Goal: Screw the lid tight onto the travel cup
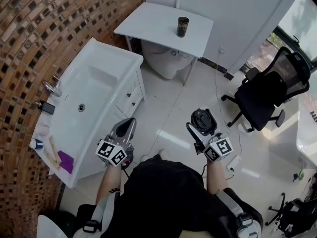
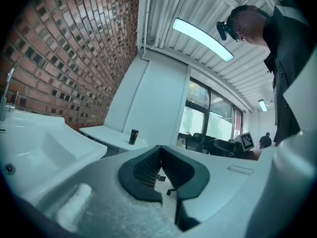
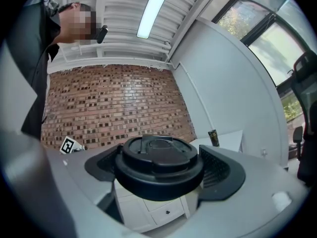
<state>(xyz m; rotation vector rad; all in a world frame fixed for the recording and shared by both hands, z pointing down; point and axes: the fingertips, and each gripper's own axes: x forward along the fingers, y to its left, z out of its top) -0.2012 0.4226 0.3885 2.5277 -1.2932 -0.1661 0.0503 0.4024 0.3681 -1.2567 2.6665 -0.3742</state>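
The dark travel cup stands upright on the small white table at the far end of the room; it also shows small and distant as the cup in the left gripper view and the cup in the right gripper view. My right gripper is shut on the round black lid, held level between the pads as the lid. My left gripper is shut with nothing in it, the jaws meeting at the tips. Both grippers are over the floor, well short of the table.
A white washbasin cabinet with a tap lines the brick wall on the left. A black office chair stands at the right. A white round bin sits under the table. Tiled floor lies between me and the table.
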